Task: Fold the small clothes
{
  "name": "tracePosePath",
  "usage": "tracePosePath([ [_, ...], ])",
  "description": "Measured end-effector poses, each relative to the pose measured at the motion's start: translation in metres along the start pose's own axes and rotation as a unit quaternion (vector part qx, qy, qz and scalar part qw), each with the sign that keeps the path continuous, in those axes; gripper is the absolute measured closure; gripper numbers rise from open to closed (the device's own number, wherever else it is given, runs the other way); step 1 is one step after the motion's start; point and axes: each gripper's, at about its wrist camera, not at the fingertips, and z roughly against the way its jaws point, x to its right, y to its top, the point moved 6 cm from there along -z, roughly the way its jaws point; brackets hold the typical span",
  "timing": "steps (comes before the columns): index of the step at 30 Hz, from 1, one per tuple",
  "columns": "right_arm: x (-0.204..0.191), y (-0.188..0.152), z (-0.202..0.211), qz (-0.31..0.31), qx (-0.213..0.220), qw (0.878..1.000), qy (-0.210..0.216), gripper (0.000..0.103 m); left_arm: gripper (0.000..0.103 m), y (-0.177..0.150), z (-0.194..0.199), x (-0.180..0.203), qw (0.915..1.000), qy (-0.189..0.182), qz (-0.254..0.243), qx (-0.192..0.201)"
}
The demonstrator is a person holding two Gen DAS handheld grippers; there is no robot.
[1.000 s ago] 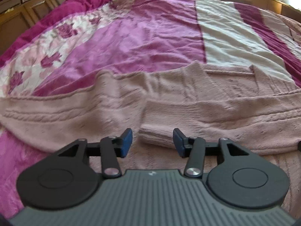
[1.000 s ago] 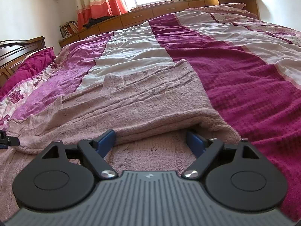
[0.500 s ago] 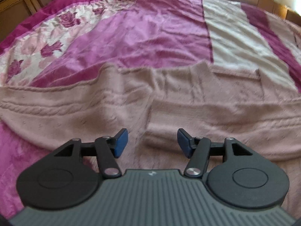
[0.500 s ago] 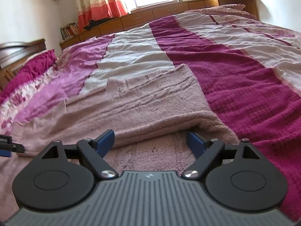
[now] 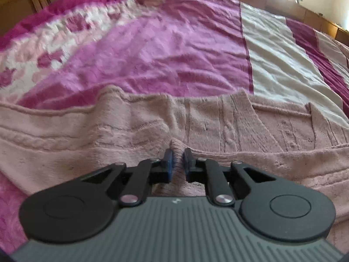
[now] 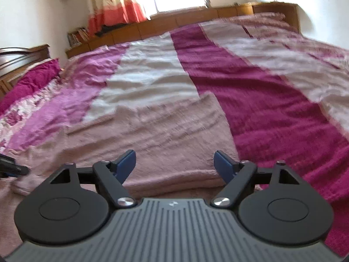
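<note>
A dusty-pink knitted sweater lies spread across the bed, partly folded over itself. My left gripper is shut on a pinched fold of the sweater's near edge, with knit bunched between its blue pads. In the right wrist view the sweater lies flat ahead. My right gripper is open and empty, just above the sweater's folded near edge. The left gripper's tip shows at the far left edge of the right wrist view.
The bed cover has pink, magenta and white stripes and a floral band at the left. A wooden headboard and a wooden ledge under a curtained window border the bed. Magenta cover lies right of the sweater.
My left gripper moved forward over the sweater and closed on a fold of its near edge. My right gripper stayed open and rose slightly, its view tilting.
</note>
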Motion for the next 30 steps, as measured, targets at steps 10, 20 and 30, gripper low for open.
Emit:
tracePosePath([
  [10, -0.006, -0.009, -0.01, 0.038, 0.0, 0.999, -0.015, 0.018, 0.075, -0.009, -0.001, 0.005, 0.9974, 0.055, -0.046, -0.008],
  [20, -0.006, -0.002, 0.007, 0.018, -0.004, 1.0, -0.005, 0.017, 0.045, -0.005, 0.036, -0.032, 0.9981, 0.052, 0.012, -0.032],
  [30, -0.023, 0.006, 0.06, 0.016, 0.002, 1.0, 0.026, 0.015, 0.045, -0.017, 0.084, -0.101, 0.9947, 0.054, 0.08, -0.035],
])
